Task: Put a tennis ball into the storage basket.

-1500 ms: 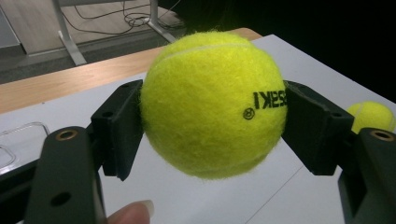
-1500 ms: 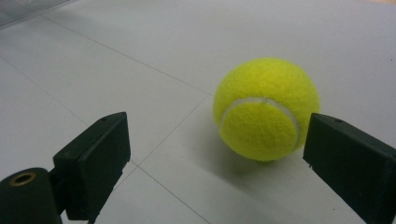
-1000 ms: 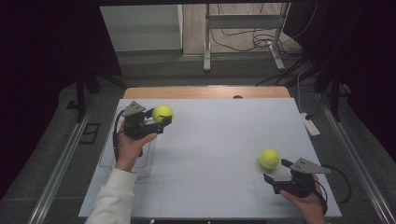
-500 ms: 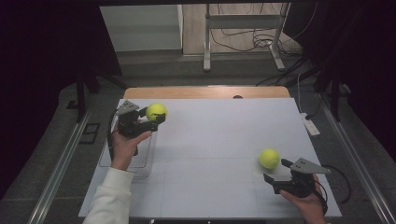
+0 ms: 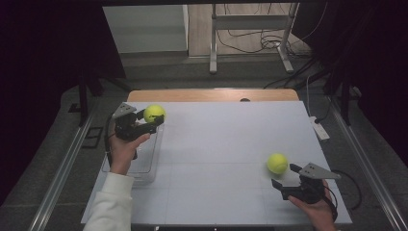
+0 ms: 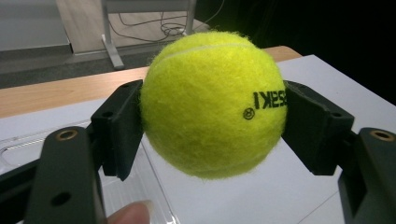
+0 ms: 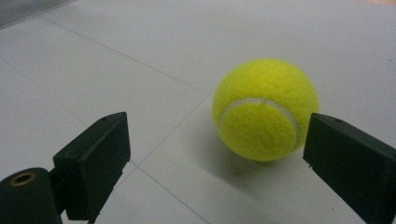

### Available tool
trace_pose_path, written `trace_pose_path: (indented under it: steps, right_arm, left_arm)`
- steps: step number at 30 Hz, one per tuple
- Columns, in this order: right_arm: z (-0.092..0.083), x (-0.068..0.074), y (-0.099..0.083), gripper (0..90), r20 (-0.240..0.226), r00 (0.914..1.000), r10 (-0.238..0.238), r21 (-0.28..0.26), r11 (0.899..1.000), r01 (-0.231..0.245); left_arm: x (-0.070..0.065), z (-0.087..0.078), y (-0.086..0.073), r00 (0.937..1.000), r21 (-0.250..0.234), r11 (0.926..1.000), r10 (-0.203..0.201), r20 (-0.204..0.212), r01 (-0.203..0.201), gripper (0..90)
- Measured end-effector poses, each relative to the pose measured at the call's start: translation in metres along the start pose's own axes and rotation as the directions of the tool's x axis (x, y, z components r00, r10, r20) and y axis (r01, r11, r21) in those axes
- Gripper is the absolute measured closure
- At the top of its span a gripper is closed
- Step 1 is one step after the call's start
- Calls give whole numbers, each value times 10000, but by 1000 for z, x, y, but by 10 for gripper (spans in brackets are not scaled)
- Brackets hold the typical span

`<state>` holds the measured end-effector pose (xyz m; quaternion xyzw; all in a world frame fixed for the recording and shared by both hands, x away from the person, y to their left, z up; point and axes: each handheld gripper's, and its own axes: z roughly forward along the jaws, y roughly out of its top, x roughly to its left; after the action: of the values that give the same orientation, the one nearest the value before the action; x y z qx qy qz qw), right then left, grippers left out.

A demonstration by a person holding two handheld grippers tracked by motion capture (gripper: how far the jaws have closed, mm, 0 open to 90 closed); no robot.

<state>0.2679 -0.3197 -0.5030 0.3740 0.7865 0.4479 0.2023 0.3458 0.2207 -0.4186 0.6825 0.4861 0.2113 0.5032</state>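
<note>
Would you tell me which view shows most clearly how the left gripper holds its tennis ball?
The left gripper view: its tennis ball sits close up, both black pads pressed against its sides. The high view shows the ball small in the left gripper, above a clear tray. The right gripper view shows a different ball.

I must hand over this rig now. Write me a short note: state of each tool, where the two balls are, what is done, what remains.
Left tool: shut on the first tennis ball, held in the air above the far end of the clear plastic bin at the table's left edge.
Right tool: open, low over the white table; the second tennis ball lies on the table just ahead of its jaws, ungripped.
Done: first ball picked up.
Left, probably: release it into the bin, then grasp the second ball.
</note>
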Motion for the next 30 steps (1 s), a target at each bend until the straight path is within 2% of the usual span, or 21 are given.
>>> trace_pose_path:
  steps: [30]
  right_arm:
    - [-1, 0, 0, 77, 21, 10000, -2, 12, 10000, 2]
  left_arm:
    - [23, -11, -2, 9964, -126, 9994, -338, -779, 329, 272]
